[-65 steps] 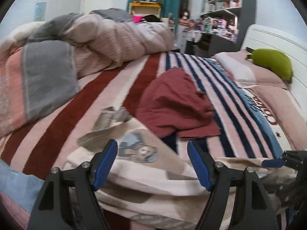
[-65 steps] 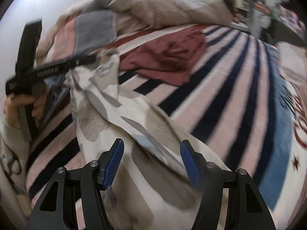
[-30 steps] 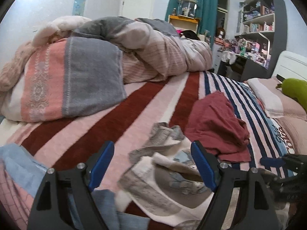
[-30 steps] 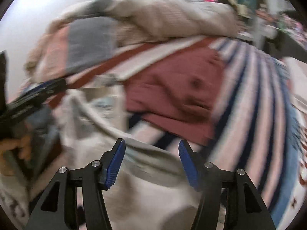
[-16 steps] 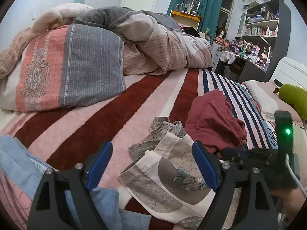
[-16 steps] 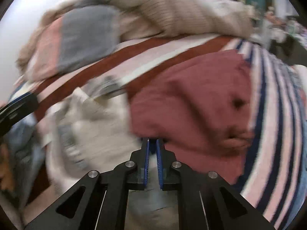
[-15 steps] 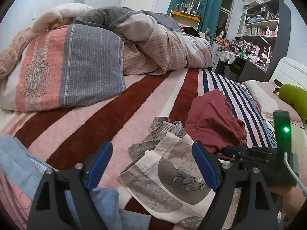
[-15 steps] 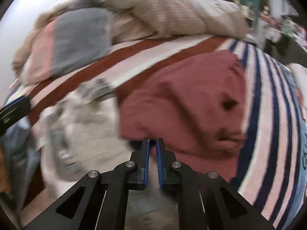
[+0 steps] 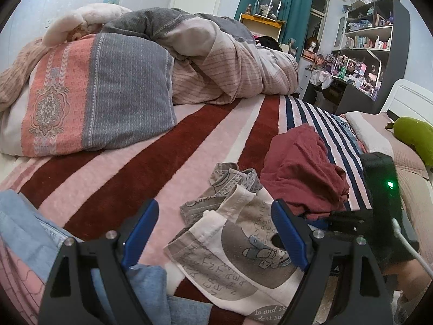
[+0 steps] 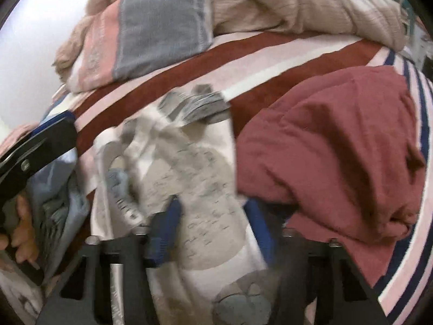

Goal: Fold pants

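The cream pants (image 9: pixel 238 246) with grey cartoon prints lie crumpled on the striped blanket (image 9: pixel 113 178). My left gripper (image 9: pixel 215 205) hovers just in front of them, open, with nothing pinched. In the left wrist view my right gripper (image 9: pixel 324 222) reaches in from the right, low at the pants' right edge. In the blurred right wrist view the right gripper (image 10: pixel 213 203) points down onto the pants (image 10: pixel 194 168). Its jaws are opening, with cloth lying between the pads and not pressed. A hand (image 10: pixel 21 230) holds the left gripper's handle at the left edge.
A maroon garment (image 9: pixel 300 173) lies bunched just right of the pants, also in the right wrist view (image 10: pixel 338 162). Blue denim clothing (image 9: pixel 21 224) lies at the near left. A heaped duvet and pillow (image 9: pixel 108 86) fill the far side. A green plush (image 9: pixel 414 138) rests by the headboard.
The right gripper swung left and down from over the maroon garment onto the pants; its jaws, shut half a second ago, now stand apart. The left gripper stayed put.
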